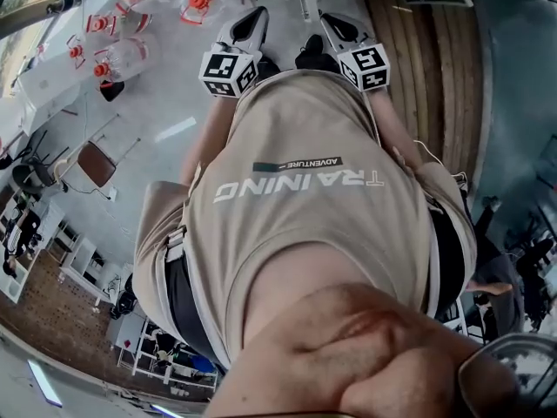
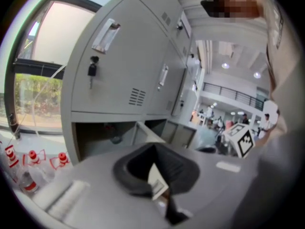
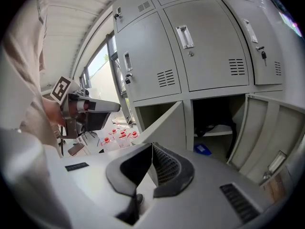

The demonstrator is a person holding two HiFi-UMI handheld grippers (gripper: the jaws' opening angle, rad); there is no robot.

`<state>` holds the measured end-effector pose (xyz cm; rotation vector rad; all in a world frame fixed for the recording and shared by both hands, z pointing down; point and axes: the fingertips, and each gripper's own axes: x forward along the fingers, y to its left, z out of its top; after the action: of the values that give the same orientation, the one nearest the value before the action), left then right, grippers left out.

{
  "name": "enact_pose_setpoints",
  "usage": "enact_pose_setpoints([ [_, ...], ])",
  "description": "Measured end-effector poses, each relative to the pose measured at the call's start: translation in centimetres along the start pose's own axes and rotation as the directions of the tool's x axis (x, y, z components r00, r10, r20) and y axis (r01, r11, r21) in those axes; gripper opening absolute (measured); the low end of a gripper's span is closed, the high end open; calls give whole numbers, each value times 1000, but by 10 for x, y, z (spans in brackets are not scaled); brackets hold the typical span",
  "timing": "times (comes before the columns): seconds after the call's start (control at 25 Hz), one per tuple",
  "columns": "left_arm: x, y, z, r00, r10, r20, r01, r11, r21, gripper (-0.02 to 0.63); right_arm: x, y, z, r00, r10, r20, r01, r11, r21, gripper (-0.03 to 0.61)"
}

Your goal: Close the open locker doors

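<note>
Far left, red-capped bottles [image 2: 31, 159] lie on the floor. Your left gripper [image 2: 153, 148] has its jaws pressed together with nothing in them. It faces the locker bank [image 2: 124, 66]: upper doors flush, a key [image 2: 92, 71] hanging in one lock, bottom row open with an ajar door [image 2: 145, 133] sticking out. Your right gripper [image 3: 152, 147] also has its jaws together, empty, clear of the doors. Ahead of it two bottom doors stand open: left door [image 3: 167, 125], right door [image 3: 269, 135]. A blue item [image 3: 203, 149] lies in the compartment between them.
</note>
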<state>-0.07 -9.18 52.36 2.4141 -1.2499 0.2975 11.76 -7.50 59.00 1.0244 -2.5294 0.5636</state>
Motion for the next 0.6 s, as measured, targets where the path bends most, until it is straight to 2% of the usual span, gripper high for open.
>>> enact_pose_setpoints([
  [0.6, -61, 98, 5, 1000, -2, 21, 2, 1000, 2, 0, 65, 59, 18, 998, -61, -33, 61, 998, 0, 15],
])
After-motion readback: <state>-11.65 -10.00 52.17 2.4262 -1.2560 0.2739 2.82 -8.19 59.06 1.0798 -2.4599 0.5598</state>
